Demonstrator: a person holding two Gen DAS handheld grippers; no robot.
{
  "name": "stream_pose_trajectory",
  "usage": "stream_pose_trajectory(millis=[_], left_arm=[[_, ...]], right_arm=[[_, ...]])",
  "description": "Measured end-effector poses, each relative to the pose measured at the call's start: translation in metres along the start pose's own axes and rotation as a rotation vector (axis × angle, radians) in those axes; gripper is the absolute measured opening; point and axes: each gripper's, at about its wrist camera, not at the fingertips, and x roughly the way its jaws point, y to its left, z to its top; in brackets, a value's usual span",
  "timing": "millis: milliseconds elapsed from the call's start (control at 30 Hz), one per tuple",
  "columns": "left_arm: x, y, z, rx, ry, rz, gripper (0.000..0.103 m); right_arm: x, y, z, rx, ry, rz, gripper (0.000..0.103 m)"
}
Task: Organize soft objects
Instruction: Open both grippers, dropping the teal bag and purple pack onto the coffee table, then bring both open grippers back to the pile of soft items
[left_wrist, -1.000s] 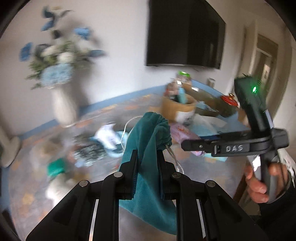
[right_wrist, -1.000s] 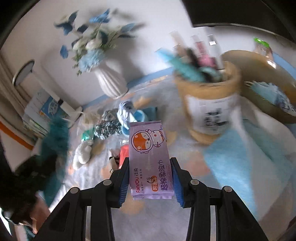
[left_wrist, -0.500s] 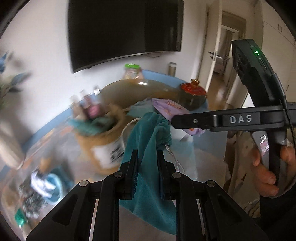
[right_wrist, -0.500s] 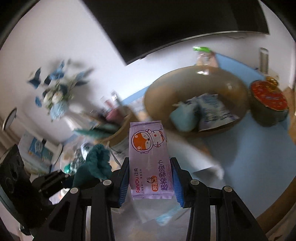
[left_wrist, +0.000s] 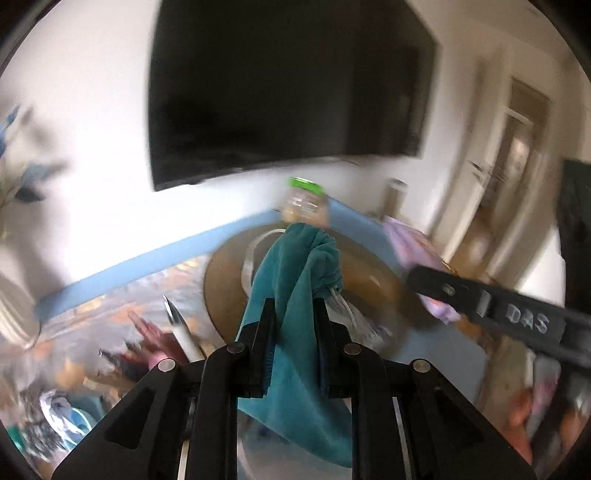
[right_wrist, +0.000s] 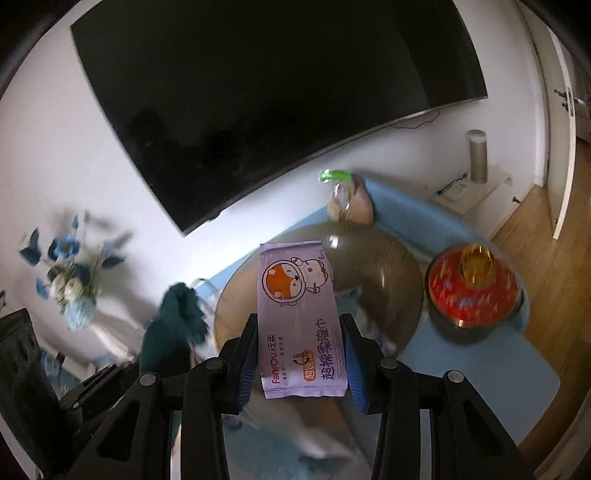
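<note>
The left gripper (left_wrist: 291, 328) is clamping a teal cloth pouch (left_wrist: 295, 280), its jaws pressed narrow on the fabric, the pouch's gathered top bunching above them and its body hanging below; the right gripper (right_wrist: 300, 343) is gripping a purple wet-wipe pack (right_wrist: 299, 317) between its jaws, the pack standing up lengthwise with a cartoon fox printed on it; both things are hanging in the air over a wide brown bowl (right_wrist: 384, 273) on the bench (right_wrist: 480, 373); what is lying inside the bowl is blurring too much to name; a clear jar with a green lid (right_wrist: 341, 195) is standing behind the bowl, and a red lidded pot (right_wrist: 472, 291) is sitting just beside it on the blue mat; a big dark television (right_wrist: 258, 92) is hanging on the white wall, a vase of blue and white flowers (right_wrist: 72, 280) is standing off to the left, and a wooden floor (right_wrist: 546, 236) is showing at the right; in the left wrist view the bench's near left side is smearing into unreadable clutter, and the right gripper is being cut off by the frame edge
</note>
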Motion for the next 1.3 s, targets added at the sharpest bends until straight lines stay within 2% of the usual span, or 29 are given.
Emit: stream_pose_trajectory(millis=[33, 100, 167, 233, 267, 300, 367, 600, 733, 800, 900, 967, 1067, 1200, 1233, 1300], left_arm=[[0.007, 0.004, 0.004, -0.033, -0.011, 0.042, 0.015], [0.019, 0.01, 0.006, -0.086, -0.006, 0.038, 0.015], [0.027, 0.008, 0.007, -0.091, -0.01, 0.05, 0.022], [0.035, -0.001, 0.008, -0.048, -0.016, 0.08, 0.053], [0.04, -0.004, 0.008, -0.028, -0.016, 0.116, 0.063], [0.041, -0.005, 0.008, -0.022, -0.018, 0.134, 0.073], [0.044, -0.001, 0.009, -0.031, -0.03, 0.151, 0.073], [0.016, 0.005, 0.01, -0.026, -0.111, 0.127, 0.073], [-0.012, 0.009, 0.007, -0.062, -0.129, 0.074, 0.073], [-0.033, 0.003, 0.002, -0.026, -0.168, 0.092, 0.073], [-0.068, -0.002, -0.006, 0.022, -0.22, 0.138, 0.073], [-0.096, 0.004, -0.017, 0.027, -0.247, 0.18, 0.073], [-0.13, 0.027, -0.038, -0.005, -0.245, 0.234, 0.073], [-0.161, 0.072, -0.078, -0.077, -0.184, 0.377, 0.073], [-0.169, 0.089, -0.092, -0.109, -0.164, 0.414, 0.073], [-0.183, 0.12, -0.118, -0.183, -0.129, 0.462, 0.073]], right_arm=[[0.007, 0.0, 0.006, -0.001, 0.003, -0.027, 0.041], [0.021, 0.002, 0.015, -0.012, 0.02, -0.087, 0.041], [0.039, 0.005, 0.026, -0.022, 0.047, -0.097, 0.041], [0.054, 0.007, 0.035, -0.018, 0.069, -0.077, 0.041], [0.06, 0.007, 0.039, -0.008, 0.075, -0.044, 0.048], [0.063, 0.007, 0.042, 0.003, 0.08, -0.023, 0.064], [0.065, 0.006, 0.046, 0.032, 0.074, -0.02, 0.07], [0.036, 0.026, 0.032, -0.055, 0.032, -0.069, 0.07], [-0.004, 0.062, 0.016, -0.2, -0.067, -0.127, 0.071], [-0.027, 0.081, 0.008, -0.268, -0.124, -0.164, 0.082], [-0.058, 0.109, -0.006, -0.327, -0.208, -0.188, 0.088], [-0.073, 0.125, -0.016, -0.352, -0.239, -0.17, 0.09], [-0.086, 0.149, -0.035, -0.386, -0.238, -0.11, 0.103], [-0.079, 0.185, -0.071, -0.434, -0.139, 0.033, 0.103], [-0.072, 0.195, -0.084, -0.454, -0.096, 0.096, 0.103], [-0.06, 0.213, -0.104, -0.484, -0.03, 0.154, 0.103]])
